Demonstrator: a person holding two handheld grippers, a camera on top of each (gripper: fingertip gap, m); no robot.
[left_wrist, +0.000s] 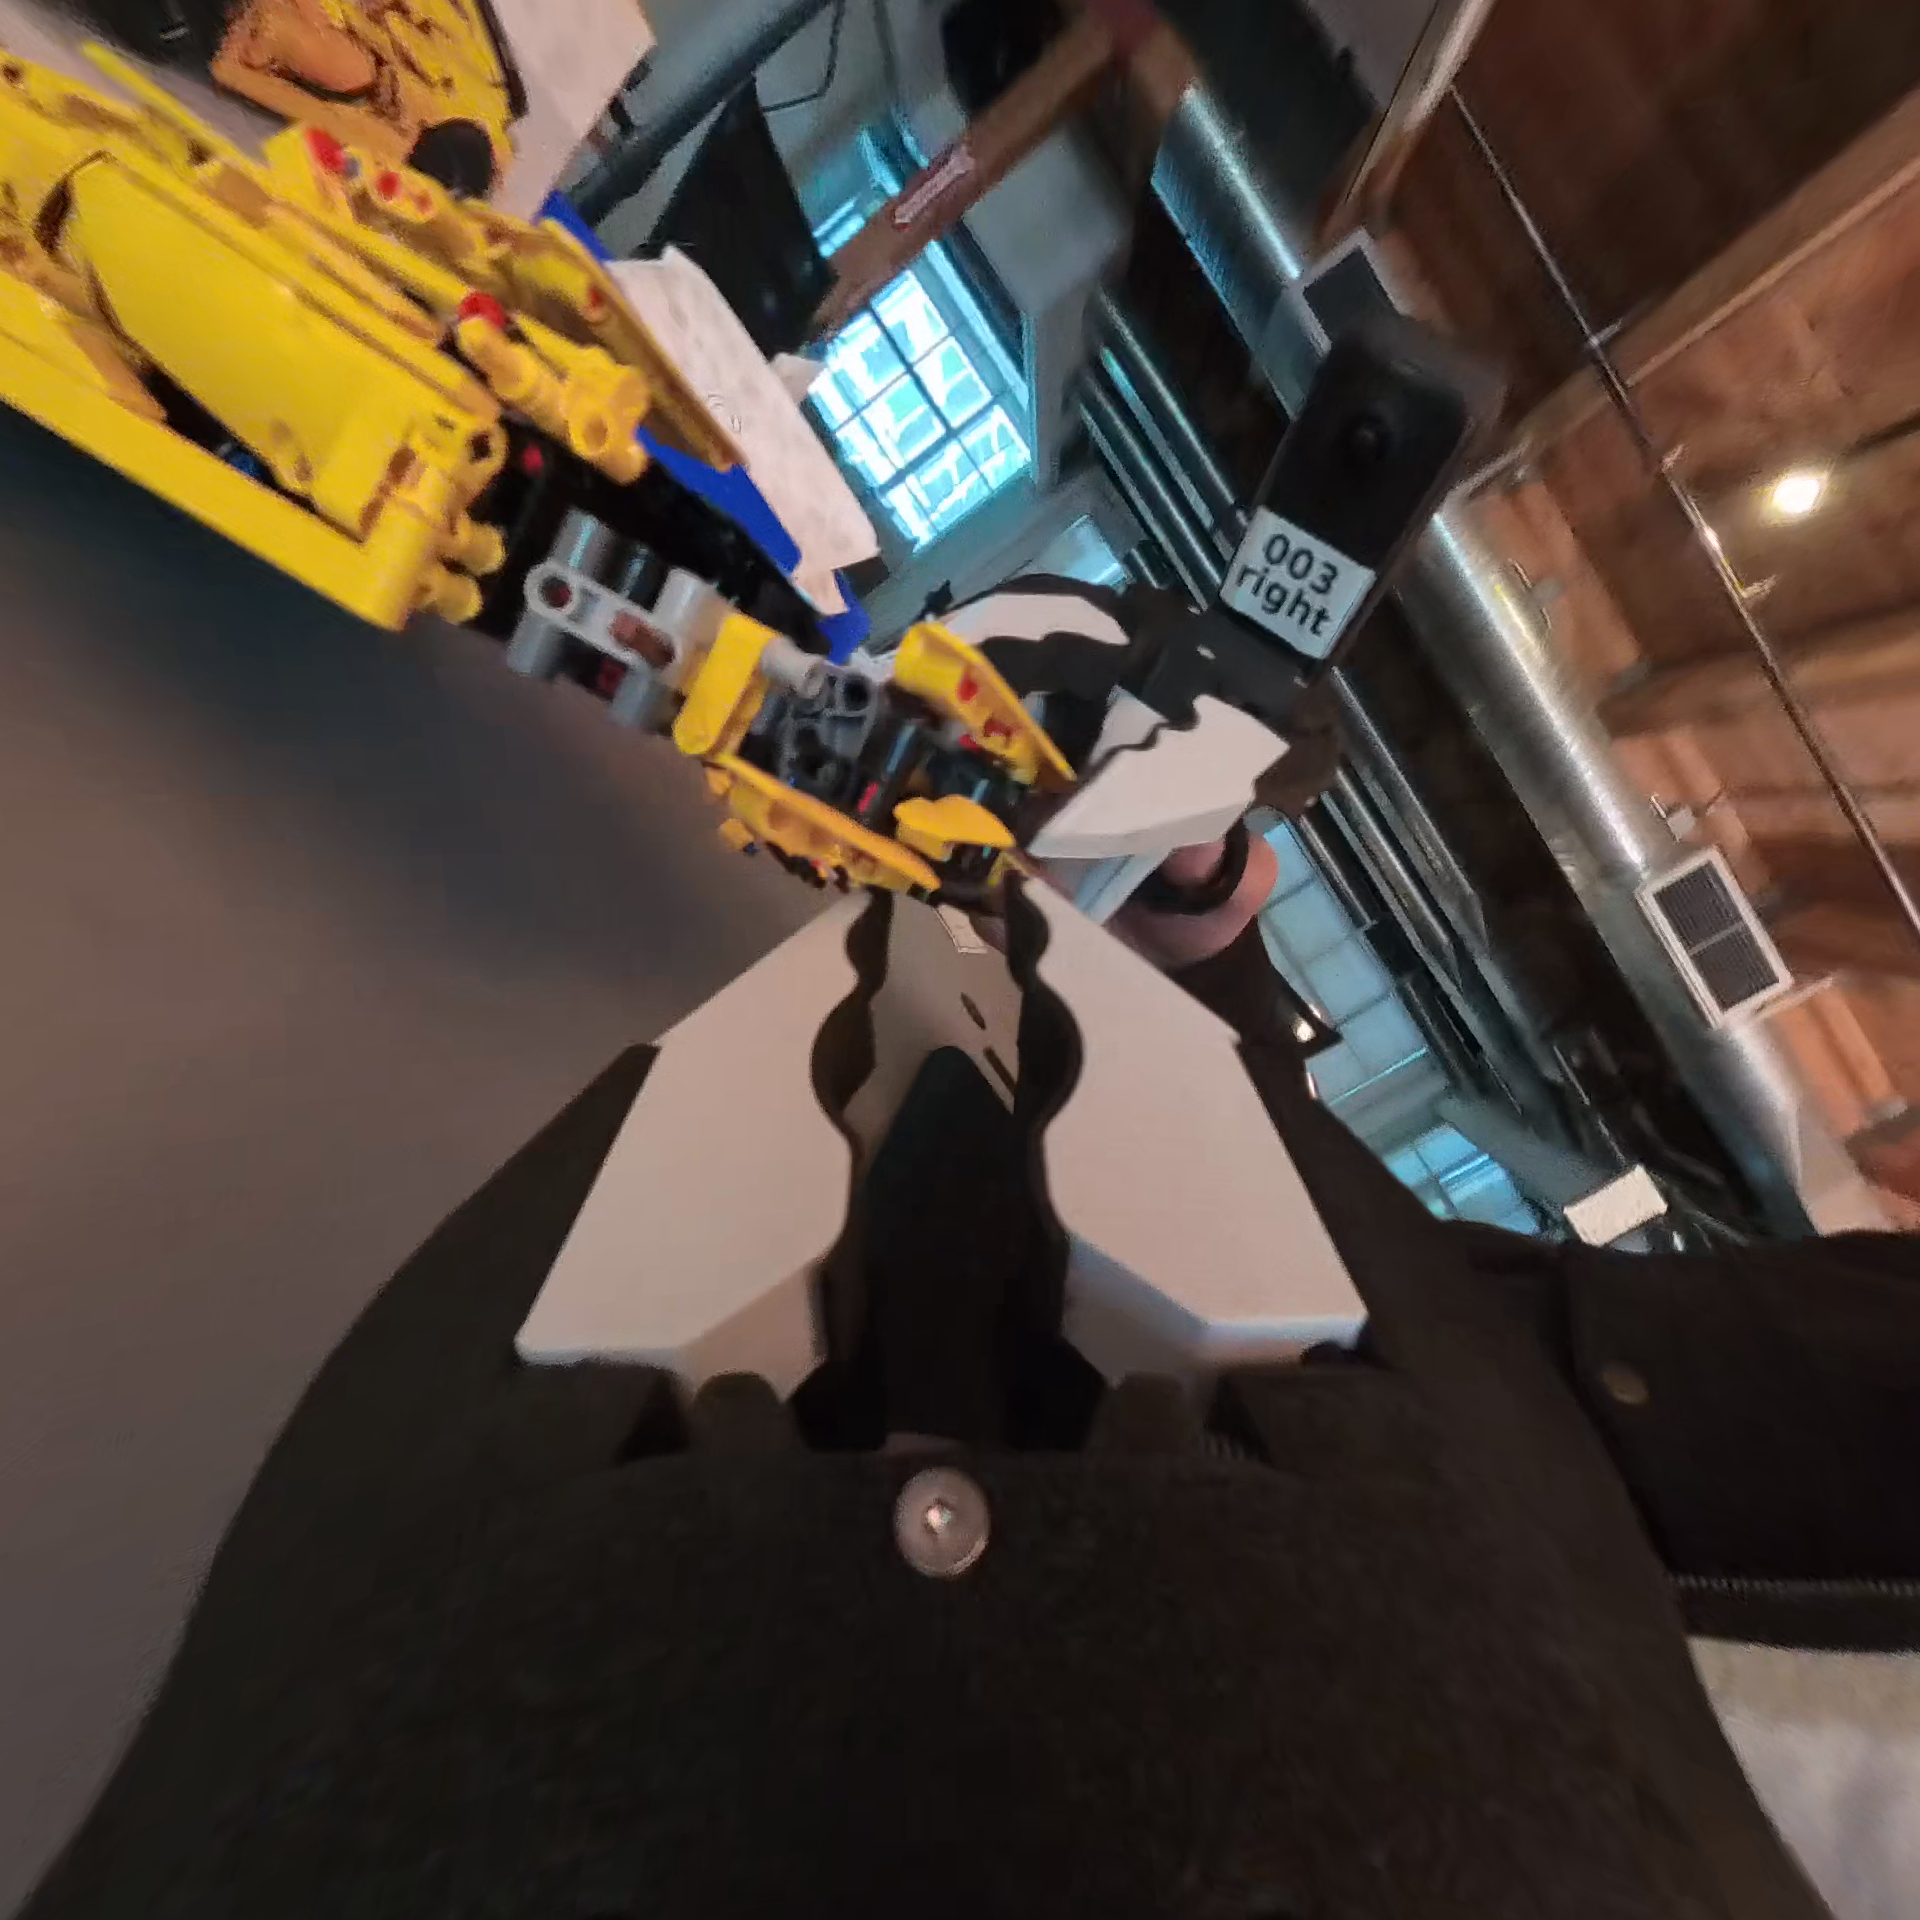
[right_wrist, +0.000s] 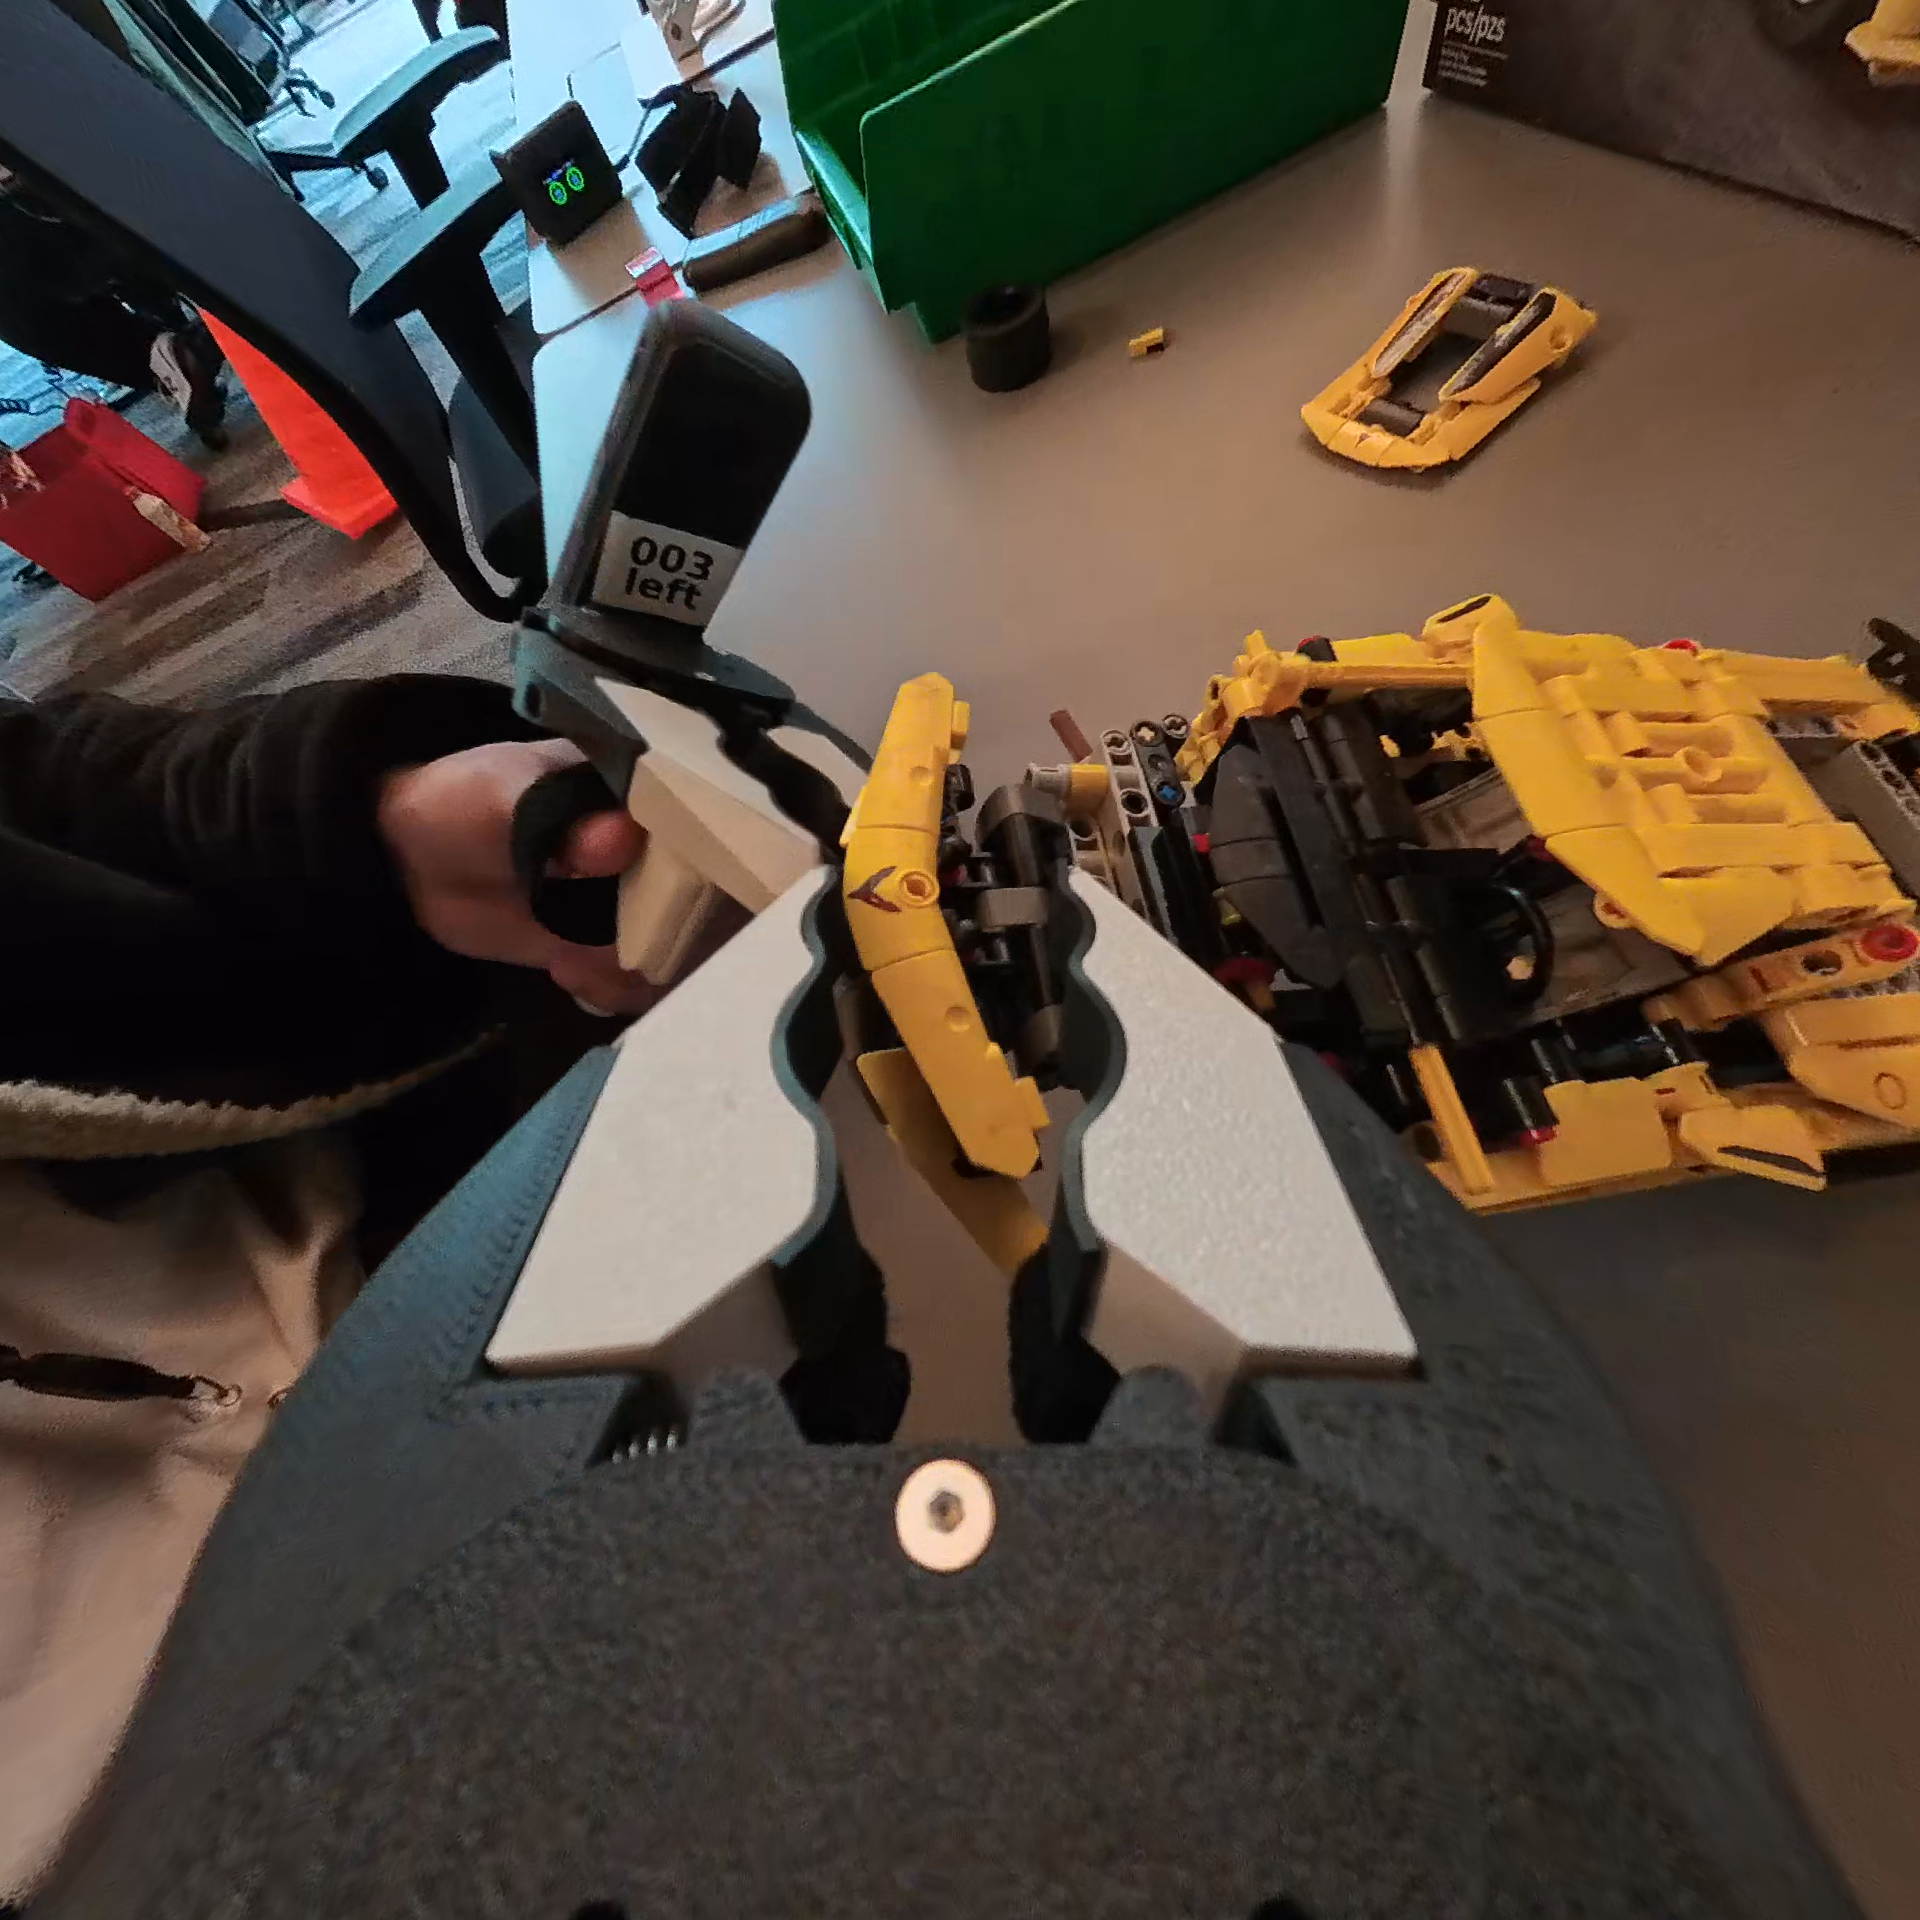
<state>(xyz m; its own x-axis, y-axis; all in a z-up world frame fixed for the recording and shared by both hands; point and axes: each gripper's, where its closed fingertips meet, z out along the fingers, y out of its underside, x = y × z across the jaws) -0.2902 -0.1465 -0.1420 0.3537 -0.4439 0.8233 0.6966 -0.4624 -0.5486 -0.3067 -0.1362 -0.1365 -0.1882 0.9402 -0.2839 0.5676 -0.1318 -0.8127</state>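
Note:
A yellow brick-built car (right_wrist: 1558, 883) lies on a grey table (right_wrist: 1143, 520); it also shows in the left wrist view (left_wrist: 260, 343). Its front bumper section (right_wrist: 914, 935) sticks out toward me. My right gripper (right_wrist: 956, 894) is shut on this bumper, one finger on the yellow face and the other on the black parts behind it. My left gripper (left_wrist: 945, 899) comes from the opposite side, nearly closed, its tips pinching the bumper's end (left_wrist: 951, 831). One white finger (right_wrist: 707, 831) of it shows in the right wrist view. A hand in a dark sleeve holds each gripper.
A loose yellow car panel (right_wrist: 1444, 374), a black tyre (right_wrist: 1006, 338) and a tiny yellow piece (right_wrist: 1146, 343) lie farther back. A green bin (right_wrist: 1039, 135) and a dark box (right_wrist: 1662, 83) stand behind. A chair (right_wrist: 260, 260), orange cone (right_wrist: 301, 436) and red box (right_wrist: 94, 509) are left. Less than 4 cm separates the two grippers' tips.

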